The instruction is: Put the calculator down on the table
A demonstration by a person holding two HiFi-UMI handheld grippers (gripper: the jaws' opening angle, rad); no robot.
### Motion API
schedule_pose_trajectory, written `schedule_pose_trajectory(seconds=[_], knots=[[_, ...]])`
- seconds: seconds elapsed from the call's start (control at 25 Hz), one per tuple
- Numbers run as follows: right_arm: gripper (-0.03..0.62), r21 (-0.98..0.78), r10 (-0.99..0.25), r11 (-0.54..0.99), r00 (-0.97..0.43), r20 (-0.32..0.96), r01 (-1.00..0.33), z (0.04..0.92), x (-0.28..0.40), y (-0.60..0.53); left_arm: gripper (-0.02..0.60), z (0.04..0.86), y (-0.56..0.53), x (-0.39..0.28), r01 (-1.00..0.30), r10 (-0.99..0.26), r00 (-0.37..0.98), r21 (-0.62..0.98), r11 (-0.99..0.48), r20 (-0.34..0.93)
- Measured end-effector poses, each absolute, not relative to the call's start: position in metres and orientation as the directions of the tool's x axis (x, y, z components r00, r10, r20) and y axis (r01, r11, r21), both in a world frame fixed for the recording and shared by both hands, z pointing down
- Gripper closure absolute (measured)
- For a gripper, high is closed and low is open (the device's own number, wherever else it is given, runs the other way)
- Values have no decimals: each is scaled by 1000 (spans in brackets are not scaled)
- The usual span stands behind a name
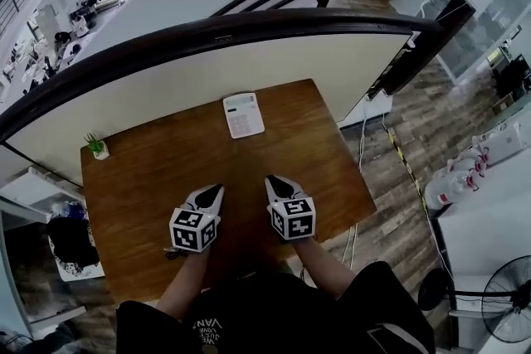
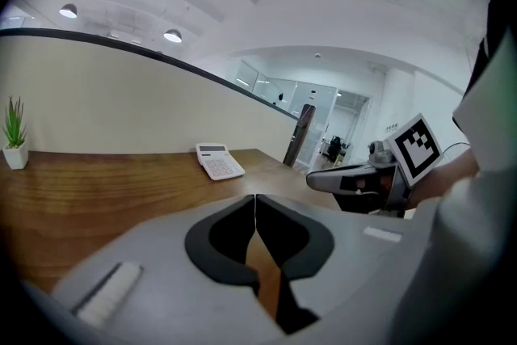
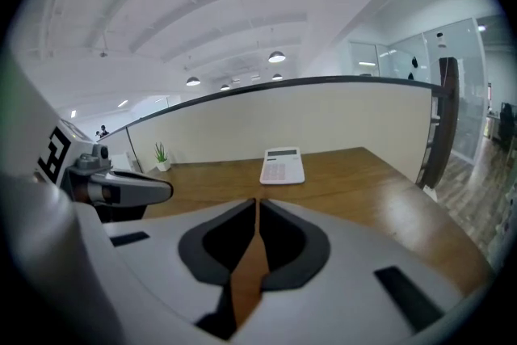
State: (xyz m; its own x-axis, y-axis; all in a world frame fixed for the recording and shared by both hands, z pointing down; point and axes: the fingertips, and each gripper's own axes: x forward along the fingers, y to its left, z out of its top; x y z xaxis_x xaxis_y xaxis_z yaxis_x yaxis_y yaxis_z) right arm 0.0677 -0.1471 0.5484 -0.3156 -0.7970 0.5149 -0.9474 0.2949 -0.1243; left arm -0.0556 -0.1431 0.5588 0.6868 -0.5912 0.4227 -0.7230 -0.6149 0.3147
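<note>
A white calculator (image 1: 243, 113) lies flat on the wooden table (image 1: 149, 178) near its far edge, by the white partition. It shows in the left gripper view (image 2: 219, 161) and the right gripper view (image 3: 283, 166) too, well ahead of both grippers. My left gripper (image 1: 217, 189) hovers over the table's near half, jaws shut with nothing between them. My right gripper (image 1: 272, 181) is beside it, also shut and empty. Both point toward the calculator from a distance. From the left gripper view the right gripper (image 2: 317, 180) shows at the right; in the right gripper view the left gripper (image 3: 166, 191) sits at the left.
A small potted plant (image 1: 97, 147) stands at the table's far left corner. A curved white partition with a dark rail (image 1: 249, 25) rises behind the table. The table's right edge (image 1: 353, 153) drops to a wood floor with cables. A fan (image 1: 508, 307) stands at the lower right.
</note>
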Motion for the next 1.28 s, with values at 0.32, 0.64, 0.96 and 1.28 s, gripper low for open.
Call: schedule_pose_trajectory(seconds=[0.32, 0.64, 0.96, 1.28], knots=[[571, -145, -813, 262, -300, 500, -954, 545, 52, -102, 569, 553, -96, -65, -668, -540, 735, 305, -679, 410], [576, -164, -819, 250, -299, 491, -954, 544, 37, -68, 569, 555, -60, -75, -641, -507, 755, 303, -705, 416], [579, -176, -817, 247, -303, 490, -953, 545, 25, -46, 569, 554, -44, -88, -642, -516, 757, 310, -701, 400], [580, -180, -817, 245, -302, 492, -953, 545, 16, -36, 569, 552, -34, -94, -628, -508, 772, 336, -702, 382]])
